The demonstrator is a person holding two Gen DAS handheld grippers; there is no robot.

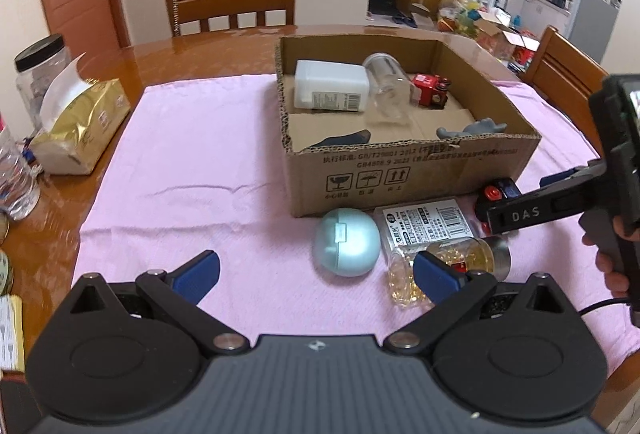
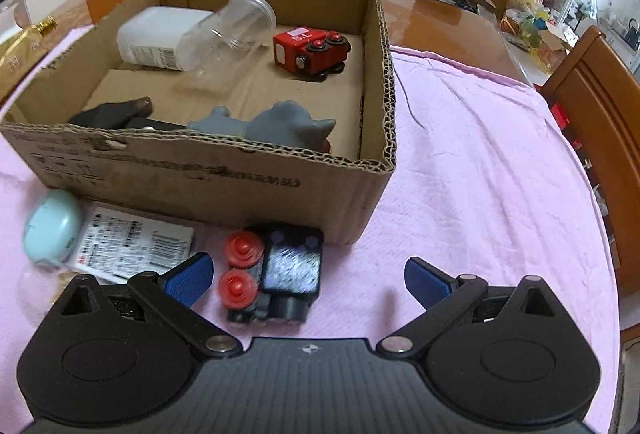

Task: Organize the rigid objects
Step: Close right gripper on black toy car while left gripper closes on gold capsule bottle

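- R gripper [image 2: 308, 280]: fingers spread wide, nothing held. Blue pads [image 2: 190, 280] low over the pink cloth [image 2: 460, 173].
- Black toy car w/ red wheels [image 2: 274, 276] lies on its side betw the R fingers, hard by the left pad, well apart from the right one. Touching or not: can't tell, it's blurred.
- Car's long axis runs roughly along the fingers, fore-aft, so the pads would close across its short width. It's off-centre; I'd judge the gripper needs a shift toward its own left before squeezing.
- L gripper [image 1: 316, 274]: also wide, empty. Its right pad [image 1: 434, 276] overlaps the jar of yellow capsules [image 1: 444, 266] in view; contact unclear.
- R gripper is clearly nearer the car than L, so the car looks like R's pick.
- Further out on the cloth: teal egg-shaped case [image 1: 346, 242] and flat labelled pack [image 1: 430, 230], both just in front of the cardboard box [image 2: 208, 177].
- Box sits just beyond the car, open top. Inside: white bottle [image 2: 156, 37], clear jar [image 2: 236, 21], red toy car [image 2: 310, 47], grey figure [image 2: 280, 125], and a dark item [image 2: 112, 113] at the near wall.
- Likely move: lift the car up over the near wall, drop it in.
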